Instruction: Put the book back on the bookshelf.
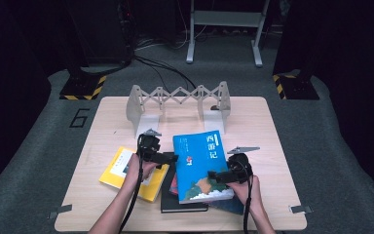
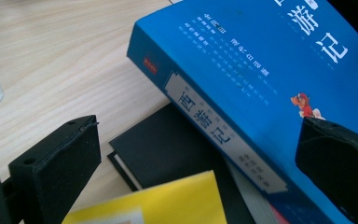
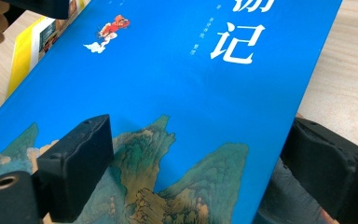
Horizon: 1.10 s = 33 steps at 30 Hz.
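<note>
A blue book [image 1: 199, 163] with white Chinese title letters lies tilted on top of a stack at the table's middle. My left gripper [image 1: 171, 158] reaches in from its left side. In the left gripper view its jaws stand wide apart around the spine [image 2: 223, 135] of the blue book [image 2: 242, 70], so the left gripper [image 2: 199, 128] is open. My right gripper [image 1: 213, 176] is at the book's near right corner. It is open [image 3: 201, 126], one jaw over the blue book's cover [image 3: 177, 84], the other past its right edge.
A yellow book [image 1: 121, 168] lies left of the stack. A black book [image 1: 175, 202], a red one [image 1: 174, 185] and a dark blue one [image 1: 231, 204] sit under the blue book. A grey expanding book rack [image 1: 177, 97] stands at the back of the wooden table [image 1: 253, 122].
</note>
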{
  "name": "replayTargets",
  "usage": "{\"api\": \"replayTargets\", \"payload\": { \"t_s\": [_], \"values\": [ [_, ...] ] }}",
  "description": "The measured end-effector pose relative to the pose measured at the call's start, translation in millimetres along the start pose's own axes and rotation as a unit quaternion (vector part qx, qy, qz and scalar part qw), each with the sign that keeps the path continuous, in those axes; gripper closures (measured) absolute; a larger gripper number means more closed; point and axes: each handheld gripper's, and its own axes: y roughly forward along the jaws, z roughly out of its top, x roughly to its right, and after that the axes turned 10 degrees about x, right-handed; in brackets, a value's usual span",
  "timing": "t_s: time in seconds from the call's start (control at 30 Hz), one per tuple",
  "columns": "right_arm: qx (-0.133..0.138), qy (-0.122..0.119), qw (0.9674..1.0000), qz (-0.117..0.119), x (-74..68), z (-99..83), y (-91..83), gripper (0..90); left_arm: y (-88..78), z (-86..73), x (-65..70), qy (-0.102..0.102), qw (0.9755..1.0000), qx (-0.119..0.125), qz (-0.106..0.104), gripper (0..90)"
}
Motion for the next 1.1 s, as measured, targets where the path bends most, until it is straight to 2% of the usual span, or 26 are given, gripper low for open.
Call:
{"api": "replayTargets", "payload": {
  "t_s": [0.2, 0.23, 0.3, 0.37, 0.4, 0.57, 0.63, 0.67, 0.8, 1.1],
  "values": [
    [-0.001, 0.002, 1.0, 0.002, 1.4, 0.0, 0.2, 9.1, 10.9, 4.2, 1.2, 0.0, 0.9999, -0.009, -0.014, 0.2],
    [-0.001, 0.002, 1.0, 0.002, 1.4, 0.0, 0.2, 9.1, 12.9, 4.1, 1.5, -0.005, 0.9998, -0.01, -0.015, 0.2],
    [0.0, 0.0, 1.0, 0.003, 1.5, -0.2, 0.2, 9.1, 16.8, 4.4, -0.2, -0.014, 0.9994, -0.012, -0.029, 0.2],
    [0.001, 0.0, 1.0, 0.003, 1.3, -0.3, 0.2, 9.1, 19.5, 5.0, 0.6, -0.011, 0.9993, -0.019, -0.03, 0.2],
    [0.0, 0.001, 1.0, 0.002, 0.9, -0.2, 0.2, 9.1, 22.6, 5.1, 0.9, -0.018, 0.999, -0.018, -0.036, 0.2],
    [0.001, 0.0, 1.0, 0.001, 0.9, -0.3, 0.2, 9.1, 28.9, 5.8, 0.7, -0.023, 0.9983, -0.024, -0.048, 0.1],
    [0.001, 0.0, 1.0, 0.002, 1.1, -0.4, 0.3, 9.1, 32.2, 6.0, 1.6, -0.026, 0.9975, -0.028, -0.059, 0.1],
    [0.002, -0.002, 1.0, 0.003, 1.5, -0.4, 0.4, 9.1, 33.6, 6.3, 2.2, -0.022, 0.9975, -0.03, -0.06, 0.0],
    [0.001, -0.002, 1.0, 0.004, 1.9, -0.4, 0.3, 9.1, 34.9, 6.4, 3.7, -0.03, 0.9974, -0.03, -0.058, 0.0],
    [0.0, 0.005, 1.0, 0.006, 2.6, -0.3, 0.9, 9.0, 44.1, 6.3, -2.8, -0.058, 0.9943, -0.031, -0.084, 0.0]
  ]
}}
